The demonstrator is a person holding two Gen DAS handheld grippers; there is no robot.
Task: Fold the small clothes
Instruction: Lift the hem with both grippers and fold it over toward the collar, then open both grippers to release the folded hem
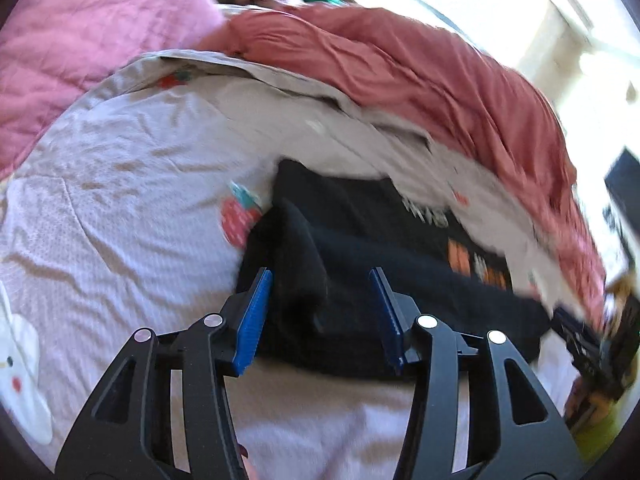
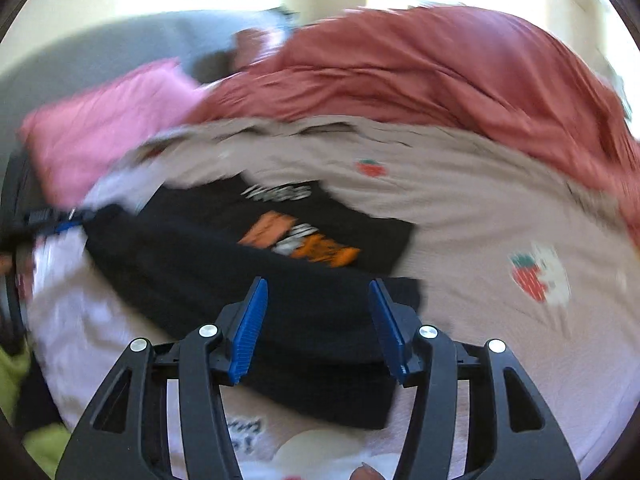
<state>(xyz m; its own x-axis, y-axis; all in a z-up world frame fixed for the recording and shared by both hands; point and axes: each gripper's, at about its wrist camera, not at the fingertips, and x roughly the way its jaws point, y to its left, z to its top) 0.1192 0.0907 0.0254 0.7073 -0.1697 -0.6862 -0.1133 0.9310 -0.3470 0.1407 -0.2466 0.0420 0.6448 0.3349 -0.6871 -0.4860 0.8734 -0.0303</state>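
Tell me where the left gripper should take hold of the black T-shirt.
Probably the raised fold at the black T-shirt's left edge. It stands up off the bedsheet between the open left gripper pads; come straight forward and close across it.

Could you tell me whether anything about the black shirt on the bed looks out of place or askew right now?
Yes: the black shirt is only partly folded. Its near-left part is bunched into a raised hump between the open left gripper fingers, not flat. The bedsheet beneath is wrinkled. Both views are motion-blurred.
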